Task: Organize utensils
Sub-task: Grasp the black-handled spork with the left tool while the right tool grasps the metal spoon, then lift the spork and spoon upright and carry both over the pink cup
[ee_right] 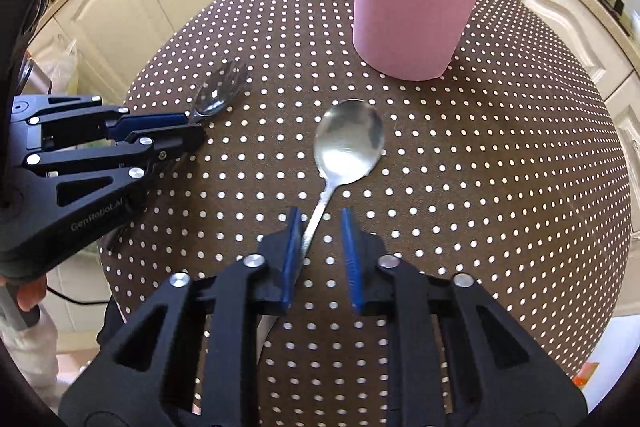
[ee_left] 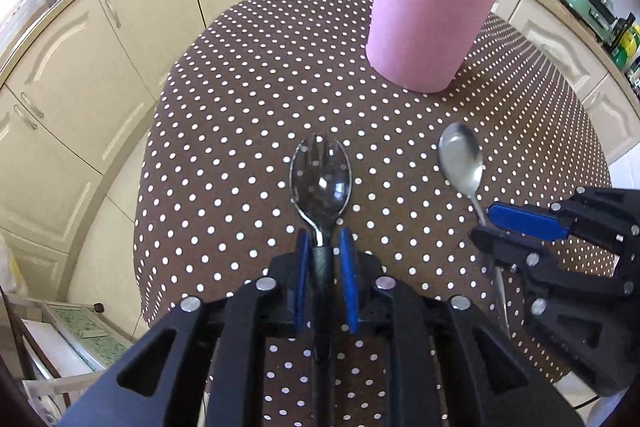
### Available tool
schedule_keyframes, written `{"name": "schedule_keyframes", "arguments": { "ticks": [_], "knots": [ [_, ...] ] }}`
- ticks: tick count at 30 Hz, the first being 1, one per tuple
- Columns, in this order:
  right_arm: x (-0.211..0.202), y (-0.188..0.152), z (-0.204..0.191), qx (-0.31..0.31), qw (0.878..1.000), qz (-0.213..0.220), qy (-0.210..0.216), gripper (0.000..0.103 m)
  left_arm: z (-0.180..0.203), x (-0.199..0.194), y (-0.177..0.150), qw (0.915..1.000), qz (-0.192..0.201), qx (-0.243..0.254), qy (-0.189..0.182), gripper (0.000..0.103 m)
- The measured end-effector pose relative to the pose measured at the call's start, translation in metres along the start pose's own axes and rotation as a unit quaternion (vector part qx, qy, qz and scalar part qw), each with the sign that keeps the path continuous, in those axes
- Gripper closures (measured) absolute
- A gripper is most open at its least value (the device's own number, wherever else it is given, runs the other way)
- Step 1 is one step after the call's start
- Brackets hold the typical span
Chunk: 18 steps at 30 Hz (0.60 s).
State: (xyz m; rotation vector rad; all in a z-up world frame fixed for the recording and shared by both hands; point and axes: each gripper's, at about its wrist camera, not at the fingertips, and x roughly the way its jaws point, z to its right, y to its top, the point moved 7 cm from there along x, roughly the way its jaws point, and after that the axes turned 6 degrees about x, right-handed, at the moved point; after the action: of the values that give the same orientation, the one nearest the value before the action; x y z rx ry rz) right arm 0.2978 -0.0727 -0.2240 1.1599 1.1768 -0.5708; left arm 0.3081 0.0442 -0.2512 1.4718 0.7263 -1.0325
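Observation:
A spork (ee_left: 321, 179) with a black handle lies on the dotted brown tablecloth (ee_left: 248, 115); its handle runs between the fingers of my left gripper (ee_left: 325, 239), which stands open around it with a gap on each side. It also shows in the right wrist view (ee_right: 219, 93). A silver spoon (ee_right: 347, 143) lies to its right; its handle passes between the open fingers of my right gripper (ee_right: 320, 223), close to the left pad. The spoon also shows in the left wrist view (ee_left: 460, 157). A pink utensil holder (ee_left: 430, 15) stands at the back, holding wooden and pale blue utensils.
The round table's edge drops off on all sides. Cream kitchen cabinets (ee_left: 100, 67) and a counter curve around behind the table. The two grippers sit side by side near the table's front, the left one (ee_right: 160, 135) seen at the left of the right wrist view.

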Motion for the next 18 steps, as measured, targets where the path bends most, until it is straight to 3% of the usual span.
{"name": "schedule_keyframes", "arguments": {
  "ticks": [5,8,13,18],
  "knots": [
    [-0.002,0.014,0.016,0.015,0.999,-0.022,0.023,0.096,0.006,0.004,0.01,1.0,0.001,0.003,0.008,0.087],
    [-0.002,0.016,0.025,0.027,0.999,-0.014,0.034,0.099,0.01,0.006,0.015,0.9998,0.015,-0.006,-0.009,0.092],
    [-0.01,0.004,0.039,0.039,0.998,0.014,0.045,0.099,0.016,-0.011,0.018,0.9968,0.073,-0.016,-0.028,0.092],
    [-0.036,0.005,0.051,0.053,0.993,0.081,0.067,0.099,0.019,-0.046,0.029,0.9862,0.16,-0.021,-0.036,0.092]
  ]
}}
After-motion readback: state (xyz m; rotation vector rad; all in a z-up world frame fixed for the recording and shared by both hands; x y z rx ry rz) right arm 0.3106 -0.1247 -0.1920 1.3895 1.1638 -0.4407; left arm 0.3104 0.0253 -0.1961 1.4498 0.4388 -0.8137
